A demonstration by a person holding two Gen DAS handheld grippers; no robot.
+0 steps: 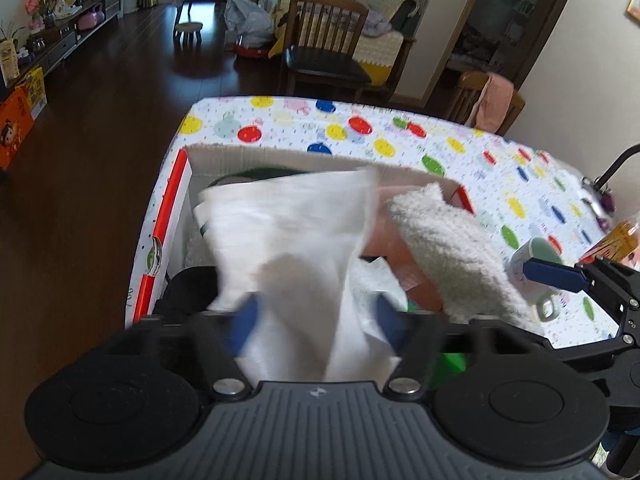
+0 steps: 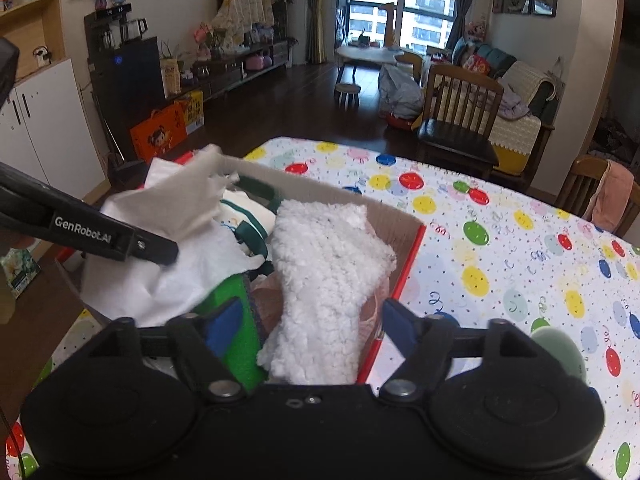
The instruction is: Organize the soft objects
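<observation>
Over the bench's box (image 1: 224, 156), my left gripper (image 1: 312, 316), seemingly wide apart, straddles limp white cloth (image 1: 292, 232); I'd pinch its bunched fold.

Black left gripper (image 1: 314, 320) and right gripper (image 2: 308, 322), blue finger pads

A lived-in family living room: dark wood flooring (image 2: 280, 104) runs from a desk under a balloon-print cloth (image 2: 500, 248) in the foreground to tall windows (image 2: 404, 4) at top centre. A blanket-draped sofa (image 2: 520, 92) and wooden dining chair (image 2: 460, 112) stand at right, a low media console (image 2: 240, 68) at left, a small round table (image 2: 368, 56) beneath the windows.
</observation>
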